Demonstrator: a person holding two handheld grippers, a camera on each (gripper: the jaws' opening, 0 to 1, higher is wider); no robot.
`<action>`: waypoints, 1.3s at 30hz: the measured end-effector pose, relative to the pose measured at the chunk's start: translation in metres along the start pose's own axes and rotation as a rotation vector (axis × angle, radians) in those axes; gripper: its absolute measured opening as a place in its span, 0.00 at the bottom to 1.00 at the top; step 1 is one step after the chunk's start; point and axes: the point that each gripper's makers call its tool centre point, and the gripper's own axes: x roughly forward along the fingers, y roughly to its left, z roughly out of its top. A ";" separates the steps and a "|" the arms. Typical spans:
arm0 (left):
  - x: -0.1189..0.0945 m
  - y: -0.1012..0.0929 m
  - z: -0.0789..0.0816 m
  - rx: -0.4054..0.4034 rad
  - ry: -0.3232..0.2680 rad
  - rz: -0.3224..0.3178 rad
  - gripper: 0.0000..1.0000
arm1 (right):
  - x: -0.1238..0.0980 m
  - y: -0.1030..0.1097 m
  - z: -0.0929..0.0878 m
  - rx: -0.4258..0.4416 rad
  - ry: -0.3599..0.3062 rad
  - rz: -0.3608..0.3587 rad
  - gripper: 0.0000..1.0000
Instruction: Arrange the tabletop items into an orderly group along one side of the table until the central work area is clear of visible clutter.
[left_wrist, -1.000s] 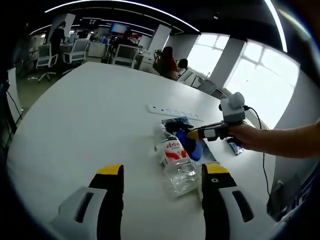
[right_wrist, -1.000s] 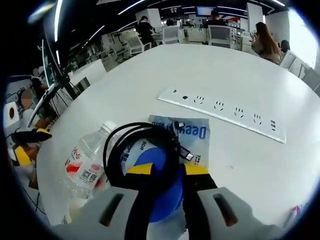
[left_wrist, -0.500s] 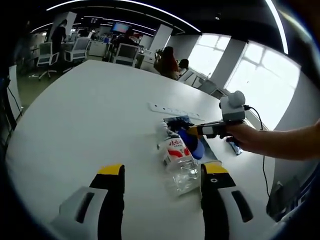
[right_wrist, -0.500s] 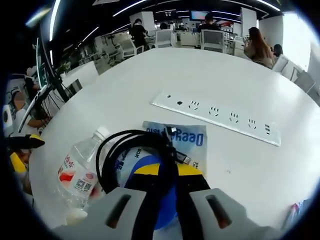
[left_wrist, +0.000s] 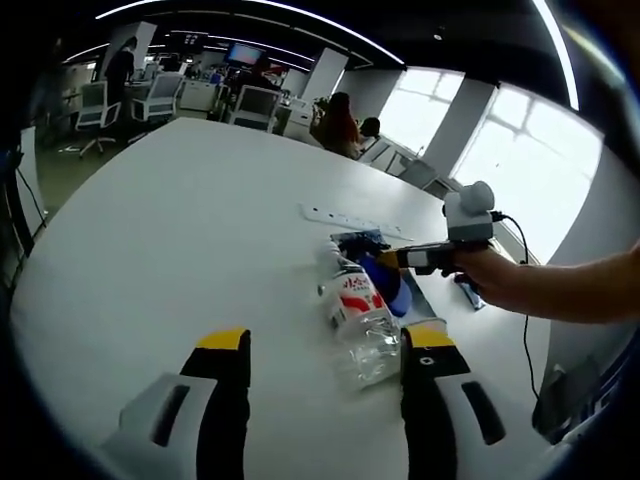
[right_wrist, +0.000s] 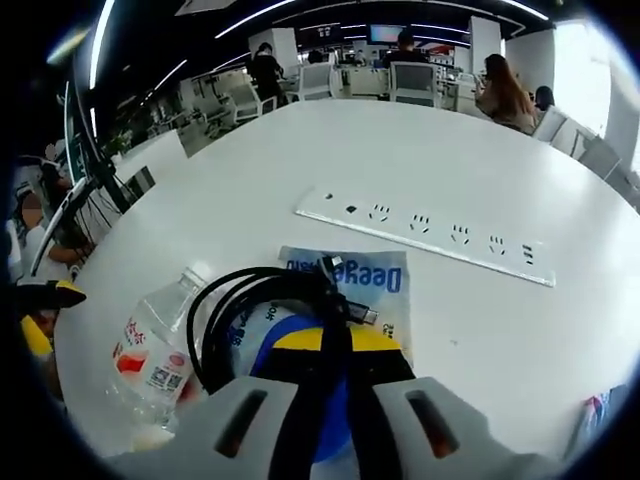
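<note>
Cable (right_wrist: 262, 300), black and coiled, is pinched between the yellow-tipped jaws of the right gripper (right_wrist: 330, 342), which are closed tight on it just above a blue round object (right_wrist: 335, 425) that I can't quite identify. Under the coil lies a blue-printed packet (right_wrist: 375, 280), and a clear water bottle (right_wrist: 158, 345) lies on its side touching the loop. Beyond them a white power strip (right_wrist: 425, 233) stretches flat across the white table (right_wrist: 250, 170). In the left gripper view, the left gripper (left_wrist: 325, 350) hovers with jaws spread wide, grasping nothing, the bottle (left_wrist: 358, 320) lying near its right jaw. The person's hand (left_wrist: 490, 275) carries the right gripper (left_wrist: 395, 259) over the packet.
</note>
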 end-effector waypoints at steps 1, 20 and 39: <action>0.001 0.000 0.000 0.002 0.001 0.000 0.61 | -0.001 0.001 0.000 0.001 -0.003 -0.001 0.02; 0.006 -0.005 0.001 0.021 0.010 -0.013 0.60 | -0.009 -0.005 0.007 0.013 -0.052 0.008 0.00; 0.015 -0.020 0.012 0.039 0.003 -0.033 0.60 | -0.031 -0.003 0.021 0.011 -0.125 0.027 0.00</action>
